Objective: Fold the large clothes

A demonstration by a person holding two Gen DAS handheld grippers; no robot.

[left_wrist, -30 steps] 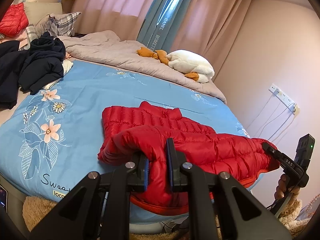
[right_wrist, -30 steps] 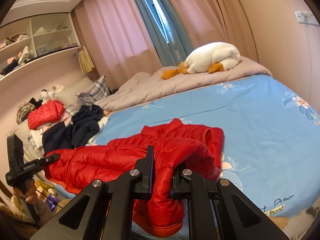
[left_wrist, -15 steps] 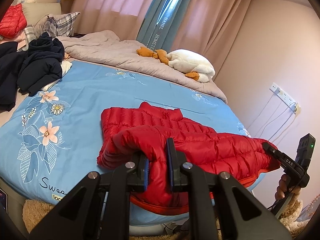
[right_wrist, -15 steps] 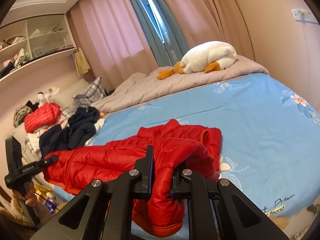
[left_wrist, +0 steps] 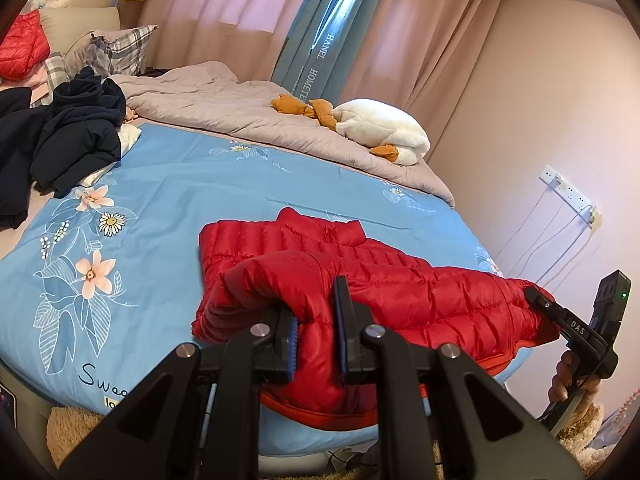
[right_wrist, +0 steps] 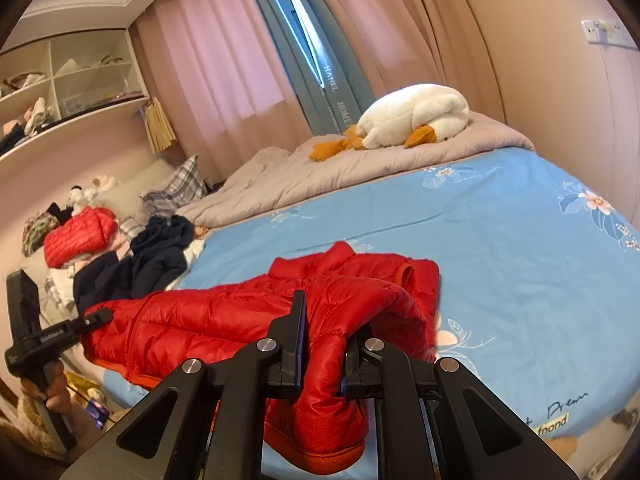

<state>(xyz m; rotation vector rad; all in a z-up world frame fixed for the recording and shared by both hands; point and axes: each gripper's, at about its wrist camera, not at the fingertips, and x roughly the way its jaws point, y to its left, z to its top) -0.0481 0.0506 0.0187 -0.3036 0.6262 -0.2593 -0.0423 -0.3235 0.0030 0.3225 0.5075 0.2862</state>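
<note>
From your left wrist camera, your left gripper (left_wrist: 316, 320) is clamped on a bunched fold of the red puffer jacket (left_wrist: 384, 292), which lies across the near edge of the blue floral bed sheet (left_wrist: 180, 184), its hem hanging over the side. At the far right your right gripper (left_wrist: 540, 304) meets the jacket's other end, though whether it pinches fabric there is hard to tell from this angle. A white plush goose (left_wrist: 380, 128) rests on the grey duvet (left_wrist: 224, 100). From your right wrist camera, your right gripper (right_wrist: 324, 340) is closed on a sleeve-like fold of the jacket (right_wrist: 224, 320), and your left gripper (right_wrist: 96, 316) touches its far end. Dark clothes (right_wrist: 156, 256) are piled beyond.
</note>
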